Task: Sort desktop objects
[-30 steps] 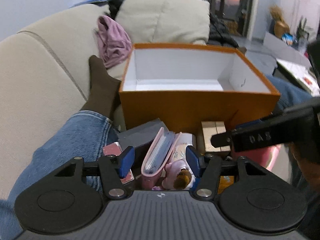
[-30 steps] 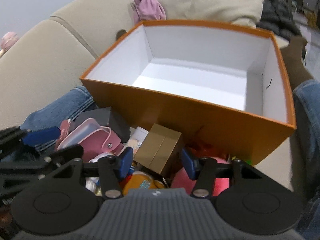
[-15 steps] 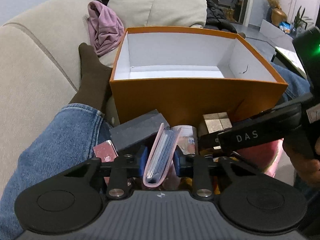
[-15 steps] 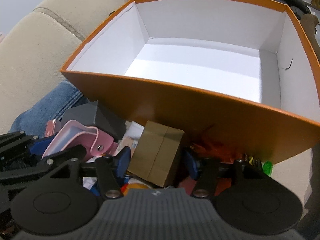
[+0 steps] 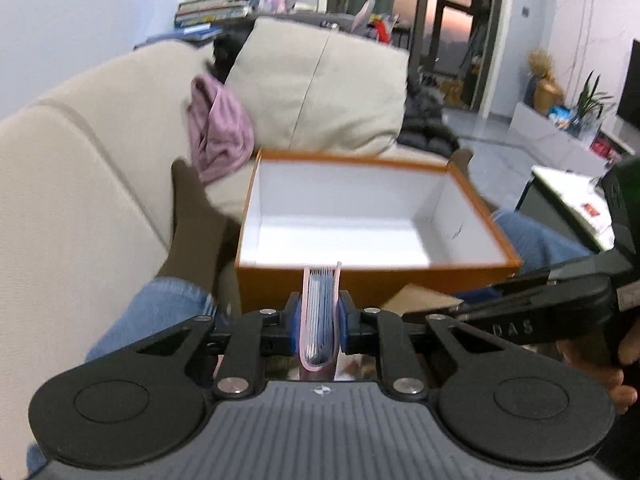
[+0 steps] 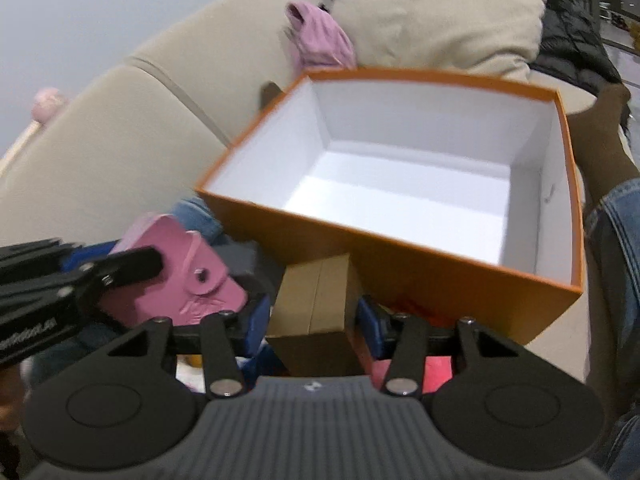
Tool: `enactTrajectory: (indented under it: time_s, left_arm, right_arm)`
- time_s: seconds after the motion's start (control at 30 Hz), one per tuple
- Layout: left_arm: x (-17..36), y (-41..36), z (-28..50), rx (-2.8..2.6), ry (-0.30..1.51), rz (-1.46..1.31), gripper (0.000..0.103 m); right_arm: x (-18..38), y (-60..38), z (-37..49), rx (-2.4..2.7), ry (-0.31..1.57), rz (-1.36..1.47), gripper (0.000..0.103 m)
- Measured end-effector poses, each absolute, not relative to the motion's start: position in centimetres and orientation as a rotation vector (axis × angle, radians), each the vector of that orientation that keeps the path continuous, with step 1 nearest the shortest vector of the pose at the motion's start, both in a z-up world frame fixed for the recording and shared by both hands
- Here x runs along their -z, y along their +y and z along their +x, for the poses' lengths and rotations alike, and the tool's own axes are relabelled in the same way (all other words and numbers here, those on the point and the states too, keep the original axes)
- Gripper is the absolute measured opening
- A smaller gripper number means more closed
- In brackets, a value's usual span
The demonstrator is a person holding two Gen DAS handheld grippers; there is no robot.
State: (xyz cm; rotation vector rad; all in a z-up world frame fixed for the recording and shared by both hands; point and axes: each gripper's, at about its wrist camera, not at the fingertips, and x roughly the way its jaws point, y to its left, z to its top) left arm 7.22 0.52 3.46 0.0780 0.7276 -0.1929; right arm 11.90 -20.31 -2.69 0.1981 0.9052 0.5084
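My left gripper (image 5: 319,322) is shut on a pink card holder (image 5: 319,316) and holds it lifted just before the near wall of the orange box (image 5: 360,280), whose white inside is empty. The card holder also shows in the right wrist view (image 6: 180,276). My right gripper (image 6: 316,322) is shut on a small brown cardboard box (image 6: 316,304), raised in front of the orange box (image 6: 440,280). A dark grey box (image 6: 244,260) and pink and red items (image 6: 432,372) lie below, mostly hidden.
The box rests on a beige sofa (image 5: 72,200) between legs in jeans (image 5: 160,312) and brown socks (image 5: 196,216). A pink cloth (image 5: 218,128) and a cushion (image 5: 320,88) lie behind the box. The right gripper's body (image 5: 540,312) reaches in from the right.
My left gripper closed on the pink card holder and lifted it out of the pile. My right gripper closed on the brown cardboard box and raised it toward the orange box.
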Motion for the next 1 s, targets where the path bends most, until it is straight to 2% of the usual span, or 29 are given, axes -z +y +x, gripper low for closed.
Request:
enactTrajectory:
  time_s: [0.03, 0.07, 0.1, 0.13, 0.23, 0.33, 0.53, 0.6, 0.67, 0.83, 1.0]
  left_arm:
    - [-4.0, 0.4, 7.5, 0.199, 0.719, 0.077, 0.020]
    - [-4.7, 0.3, 7.9, 0.208, 0.713, 0.070, 0.020]
    - [-5.3, 0.2, 8.4, 0.214, 0.706, 0.065, 0.020]
    - [-6.0, 0.1, 8.9, 0.220, 0.699, 0.060, 0.020]
    - [-7.6, -0.4, 10.3, 0.222, 0.667, 0.073, 0.020]
    - [-7.9, -0.9, 10.6, 0.225, 0.639, 0.089, 0.020]
    - [-5.5, -0.1, 9.6, 0.234, 0.705, 0.036, 0.020]
    - [-4.7, 0.4, 9.1, 0.224, 0.725, 0.008, 0.020]
    - [-4.2, 0.9, 8.5, 0.212, 0.731, -0.024, 0.020]
    - [-3.2, 1.7, 7.5, 0.187, 0.733, -0.087, 0.020]
    - [-3.0, 1.9, 6.6, 0.187, 0.729, -0.115, 0.020]
  right_arm:
    - [2.1, -20.2, 12.1, -0.526, 0.893, 0.204, 0.049]
    - [1.4, -20.3, 12.1, -0.533, 0.870, 0.207, 0.014]
    - [0.4, -20.6, 12.3, -0.560, 0.851, 0.219, 0.004]
    - [-0.5, -20.7, 12.7, -0.582, 0.841, 0.235, 0.000]
    - [-2.4, -20.8, 13.9, -0.606, 0.819, 0.228, 0.000]
    - [-2.1, -20.4, 14.5, -0.611, 0.831, 0.211, 0.000]
    - [2.7, -21.1, 13.8, -0.598, 0.973, 0.192, 0.010]
    - [3.9, -21.6, 13.2, -0.576, 1.008, 0.187, 0.018]
    - [4.6, -22.0, 12.2, -0.555, 1.020, 0.185, 0.039]
    - [5.2, -19.7, 9.9, -0.562, 1.004, 0.061, 0.057]
    - [7.2, -15.3, 8.1, -0.493, 0.957, -0.254, 0.063]
